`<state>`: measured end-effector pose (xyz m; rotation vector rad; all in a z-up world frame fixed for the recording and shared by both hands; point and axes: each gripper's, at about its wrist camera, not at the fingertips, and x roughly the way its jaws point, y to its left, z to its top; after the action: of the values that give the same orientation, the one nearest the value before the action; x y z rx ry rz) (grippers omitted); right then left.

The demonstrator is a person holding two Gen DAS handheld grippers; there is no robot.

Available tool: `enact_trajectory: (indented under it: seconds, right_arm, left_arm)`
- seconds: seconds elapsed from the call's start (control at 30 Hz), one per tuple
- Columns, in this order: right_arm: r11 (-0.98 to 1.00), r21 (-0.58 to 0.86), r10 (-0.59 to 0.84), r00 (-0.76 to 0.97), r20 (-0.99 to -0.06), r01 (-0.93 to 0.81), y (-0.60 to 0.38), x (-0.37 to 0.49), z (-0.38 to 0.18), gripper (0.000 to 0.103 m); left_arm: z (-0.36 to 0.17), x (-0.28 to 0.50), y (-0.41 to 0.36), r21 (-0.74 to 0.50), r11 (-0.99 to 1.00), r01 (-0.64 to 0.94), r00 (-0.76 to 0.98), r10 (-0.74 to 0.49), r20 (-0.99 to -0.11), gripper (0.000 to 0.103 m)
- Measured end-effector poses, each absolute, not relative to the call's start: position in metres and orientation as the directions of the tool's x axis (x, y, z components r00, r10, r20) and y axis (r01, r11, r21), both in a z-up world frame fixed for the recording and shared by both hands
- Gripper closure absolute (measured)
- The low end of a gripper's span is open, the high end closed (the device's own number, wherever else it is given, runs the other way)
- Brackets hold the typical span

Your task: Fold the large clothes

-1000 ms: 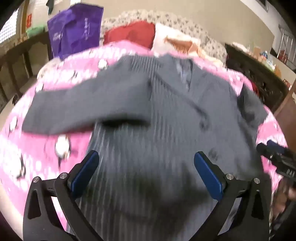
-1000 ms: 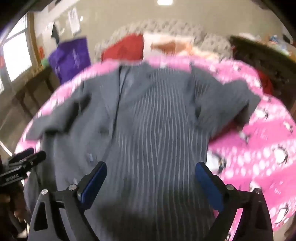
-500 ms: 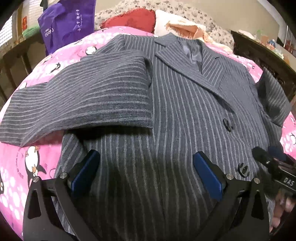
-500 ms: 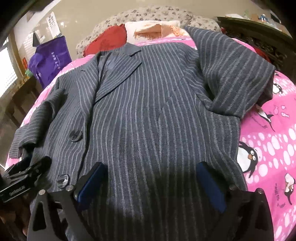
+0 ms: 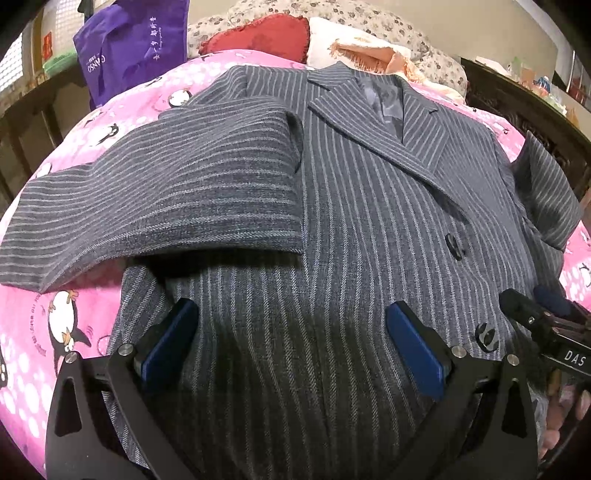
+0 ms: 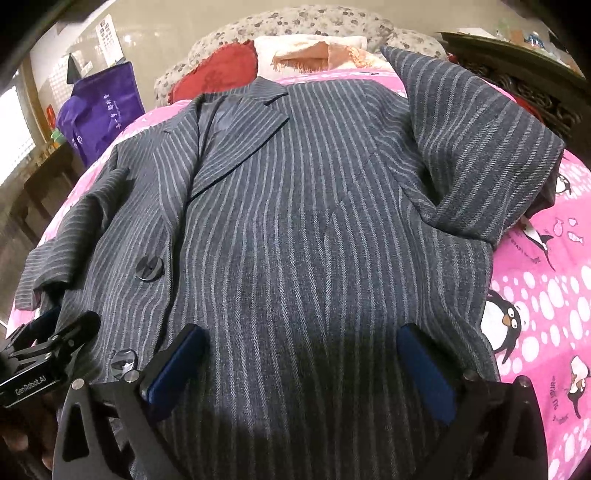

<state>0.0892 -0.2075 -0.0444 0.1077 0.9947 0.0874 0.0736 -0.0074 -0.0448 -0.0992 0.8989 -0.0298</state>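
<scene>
A grey pinstriped coat (image 5: pixel 362 229) lies front up on a pink penguin-print bed cover (image 5: pixel 44 332); it also shows in the right wrist view (image 6: pixel 303 236). One sleeve (image 5: pixel 166 206) is folded across to the left side, the other sleeve (image 6: pixel 480 147) is bent up at the right. My left gripper (image 5: pixel 291 343) is open, low over the coat's lower left front. My right gripper (image 6: pixel 303 365) is open, low over the lower right front. Each gripper shows at the edge of the other's view: the right gripper (image 5: pixel 546 332) and the left gripper (image 6: pixel 48 350).
A red cushion (image 5: pixel 258 37), a peach and white blanket (image 5: pixel 362 48) and a spotted pillow (image 5: pixel 369 14) lie at the head of the bed. A purple bag (image 5: pixel 129 48) stands on a dark table at the left. Dark wooden furniture (image 5: pixel 517 103) stands at the right.
Both grippers have come down closer to the coat's lower part. The view has gone from blurred to steady. The coat has not moved.
</scene>
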Motion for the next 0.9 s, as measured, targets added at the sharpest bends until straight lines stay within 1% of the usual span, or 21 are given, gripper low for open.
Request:
enact_trajectory:
  seconds: [0.13, 0.23, 0.4, 0.7, 0.8, 0.9]
  right_arm:
    - [0.992, 0.125, 0.11, 0.562, -0.82, -0.012, -0.208, 0.09, -0.045, 0.0]
    - [0.996, 0.088, 0.077, 0.576, -0.814, -0.008, -0.207, 0.089, -0.045, 0.0]
    - [0.999, 0.033, 0.023, 0.575, -0.818, 0.006, -0.207, 0.083, -0.042, 0.0]
    - [0.994, 0.112, 0.103, 0.527, -0.844, -0.015, -0.21, 0.059, -0.041, 0.0]
    - [0.993, 0.116, 0.109, 0.489, -0.865, -0.016, -0.212, 0.049, -0.038, 0.0]
    - [0.995, 0.094, 0.095, 0.414, -0.905, -0.021, -0.213, 0.035, -0.028, 0.0]
  left_arm:
    - [-0.045, 0.074, -0.006, -0.104, 0.994, -0.02, 0.622, -0.069, -0.78, 0.0]
    - [-0.045, 0.073, -0.004, -0.111, 0.994, -0.02, 0.623, -0.075, -0.779, 0.0]
    - [-0.045, 0.069, -0.009, -0.06, 0.998, -0.004, 0.612, -0.045, -0.789, 0.0]
    - [-0.044, 0.054, -0.003, -0.081, 0.997, 0.022, 0.624, -0.077, -0.778, 0.0]
    - [-0.04, 0.047, 0.0, -0.078, 0.996, 0.03, 0.604, -0.08, -0.793, 0.0]
    - [-0.026, 0.036, 0.005, -0.098, 0.995, 0.012, 0.568, -0.087, -0.819, 0.001]
